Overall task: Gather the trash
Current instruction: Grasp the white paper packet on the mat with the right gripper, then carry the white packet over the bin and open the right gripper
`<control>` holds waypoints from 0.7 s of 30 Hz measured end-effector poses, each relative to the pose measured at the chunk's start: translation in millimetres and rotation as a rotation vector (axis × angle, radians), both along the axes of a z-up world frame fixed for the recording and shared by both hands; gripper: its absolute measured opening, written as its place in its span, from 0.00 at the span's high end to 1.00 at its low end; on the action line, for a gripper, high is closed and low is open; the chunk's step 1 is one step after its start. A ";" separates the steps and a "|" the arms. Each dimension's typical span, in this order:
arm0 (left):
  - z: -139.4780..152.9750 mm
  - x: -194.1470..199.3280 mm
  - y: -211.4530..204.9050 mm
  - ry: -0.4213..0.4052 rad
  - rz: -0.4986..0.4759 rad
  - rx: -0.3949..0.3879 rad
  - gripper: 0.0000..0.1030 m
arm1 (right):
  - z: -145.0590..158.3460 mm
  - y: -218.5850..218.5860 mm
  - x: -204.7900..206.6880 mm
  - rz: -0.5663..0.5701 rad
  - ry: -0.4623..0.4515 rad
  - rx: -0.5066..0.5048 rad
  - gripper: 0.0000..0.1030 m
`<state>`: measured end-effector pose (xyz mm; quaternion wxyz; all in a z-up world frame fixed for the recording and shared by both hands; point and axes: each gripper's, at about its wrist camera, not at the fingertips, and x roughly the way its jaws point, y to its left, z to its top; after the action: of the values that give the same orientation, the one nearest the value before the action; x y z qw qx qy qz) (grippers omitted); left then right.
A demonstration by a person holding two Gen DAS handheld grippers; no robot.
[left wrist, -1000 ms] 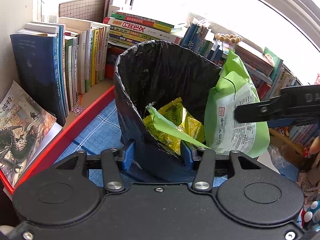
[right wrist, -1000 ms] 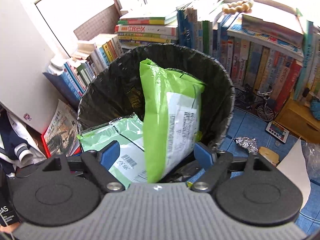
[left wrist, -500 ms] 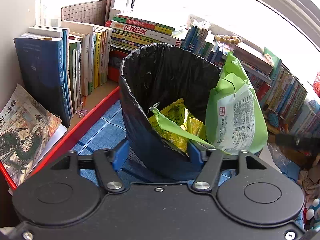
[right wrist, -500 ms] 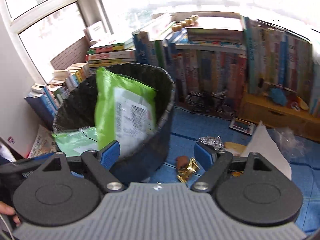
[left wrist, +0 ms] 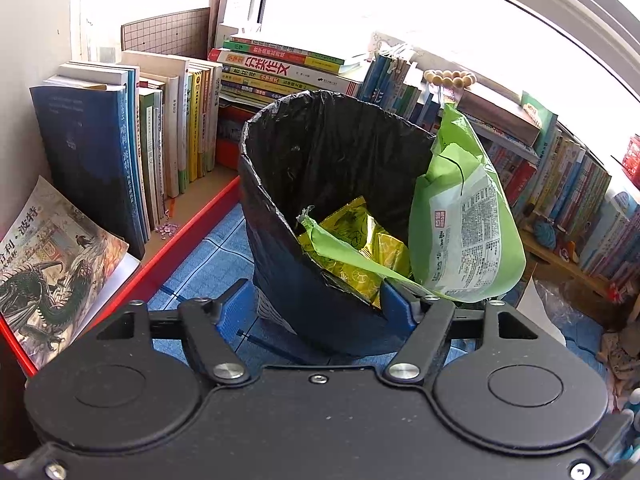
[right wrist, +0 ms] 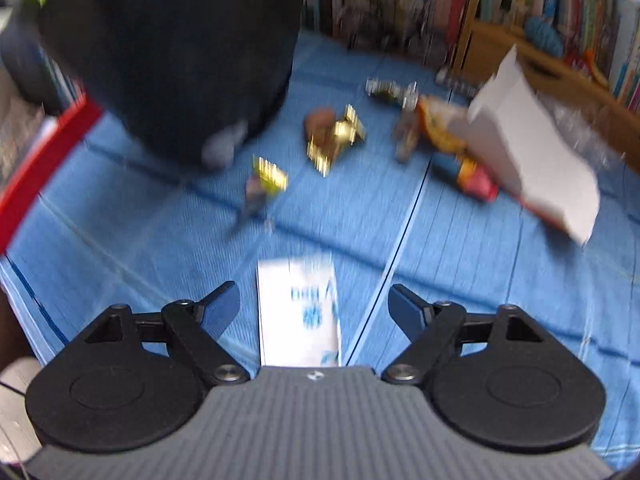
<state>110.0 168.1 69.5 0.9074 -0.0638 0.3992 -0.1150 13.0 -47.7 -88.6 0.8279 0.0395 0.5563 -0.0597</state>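
Observation:
A bin with a black liner [left wrist: 280,264] stands on the blue mat. A big green bag [left wrist: 464,232] leans out over its right rim, and a yellow wrapper [left wrist: 360,240] and a pale green wrapper [left wrist: 340,248] lie inside. My left gripper [left wrist: 316,304] faces the bin's near wall; its jaws are opening, the wall sits between them and the pads press on nothing. My right gripper [right wrist: 314,298] hangs open low over the mat, a white packet with blue print [right wrist: 298,312] lying between its fingers. The bin [right wrist: 172,52] is up left of it.
Blurred litter lies on the mat ahead of the right gripper: gold wrappers [right wrist: 334,140], a crumpled foil piece [right wrist: 390,90], an orange-red wrapper [right wrist: 460,160], a white sheet [right wrist: 532,152]. Books line the back and left. A red shelf edge [left wrist: 192,236] and a magazine [left wrist: 52,264] lie left.
The left jaws have widened around the bin's near wall. The right gripper has swung away from the bin and dropped toward the mat, leaving the green bag in the bin.

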 end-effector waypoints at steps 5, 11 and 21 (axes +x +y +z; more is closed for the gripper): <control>0.7 -2.4 -0.6 -0.002 -0.009 0.004 0.33 | -29.5 11.5 -4.5 0.016 0.053 -0.032 0.14; 1.1 -5.0 -1.7 -0.004 -0.012 0.013 0.33 | -42.8 12.5 -5.6 -0.006 0.082 -0.011 0.16; 1.9 -6.8 -1.4 -0.002 -0.013 0.014 0.33 | -10.4 8.0 -6.4 -0.042 0.034 0.015 0.74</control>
<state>103.2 166.6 71.4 0.9074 -0.0547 0.3995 -0.1182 6.6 -39.6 -99.1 0.8166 0.0561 0.5697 -0.0735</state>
